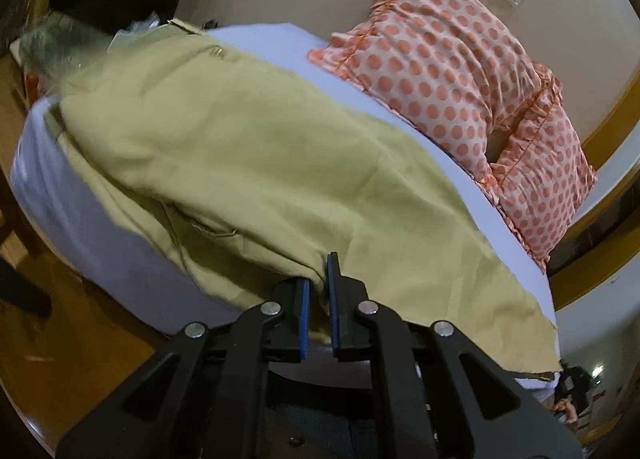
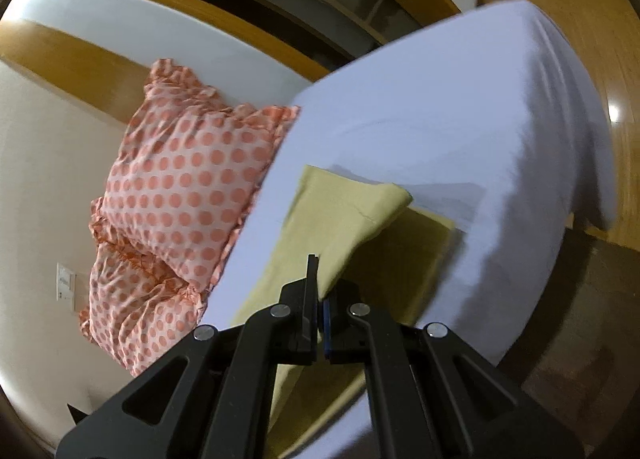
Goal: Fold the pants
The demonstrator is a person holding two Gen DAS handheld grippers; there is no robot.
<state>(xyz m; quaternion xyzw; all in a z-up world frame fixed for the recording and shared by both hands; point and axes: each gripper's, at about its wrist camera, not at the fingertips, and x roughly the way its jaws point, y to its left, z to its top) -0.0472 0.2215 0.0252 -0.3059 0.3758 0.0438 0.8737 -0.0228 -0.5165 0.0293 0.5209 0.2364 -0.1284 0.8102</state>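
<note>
Both grippers clamped on the pants, bed under inspection

My left gripper (image 1: 319,283) has its jaws drawn close on a bunched edge of the khaki pants (image 1: 248,163), which spread ahead of my fingers across the white bed (image 1: 72,219); my right gripper (image 2: 319,295) is pinched nearly flat on a fold of the same cloth, lifted off the layer beneath. Polka-dot pillows (image 2: 180,187) lie left of my right fingers, beyond the cloth

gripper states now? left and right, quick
Left gripper: closed on the pants, fabric pinched between its fingers.
Right gripper: closed on the pants, lifting a leg off the bed.
</note>
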